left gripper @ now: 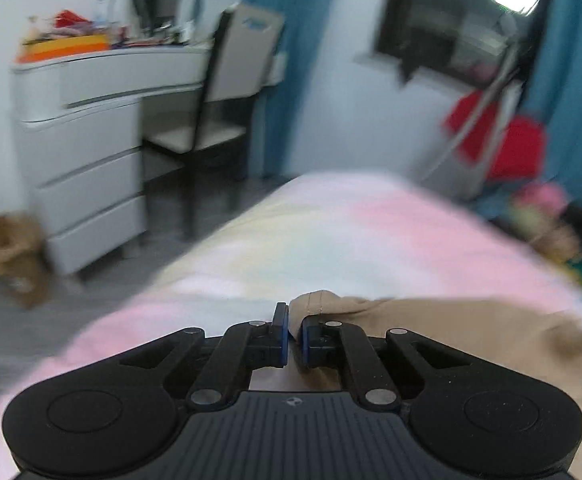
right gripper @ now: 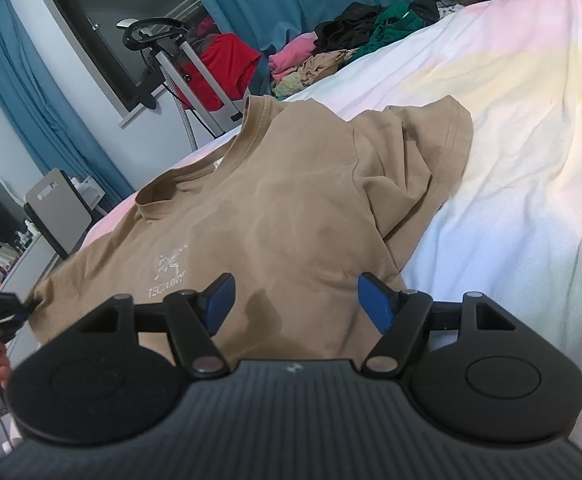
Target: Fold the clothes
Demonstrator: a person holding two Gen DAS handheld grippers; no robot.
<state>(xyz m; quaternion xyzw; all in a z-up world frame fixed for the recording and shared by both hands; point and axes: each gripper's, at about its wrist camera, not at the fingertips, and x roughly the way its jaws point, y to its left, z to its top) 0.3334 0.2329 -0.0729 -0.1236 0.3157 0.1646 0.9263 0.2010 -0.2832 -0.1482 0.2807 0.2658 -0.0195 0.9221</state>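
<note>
Jaws of the left gripper (left gripper: 294,338) pinch a sleeve edge of the tan T-shirt (right gripper: 275,216); the right gripper (right gripper: 295,300) hovers spread above it. Shirt lies flat on the bed (right gripper: 531,128), folding barely started

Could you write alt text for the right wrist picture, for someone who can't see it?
A tan T-shirt lies face up on a pastel bedspread, the right gripper open just above its lower part. Far left, the left gripper pinches the shirt's edge.
</note>
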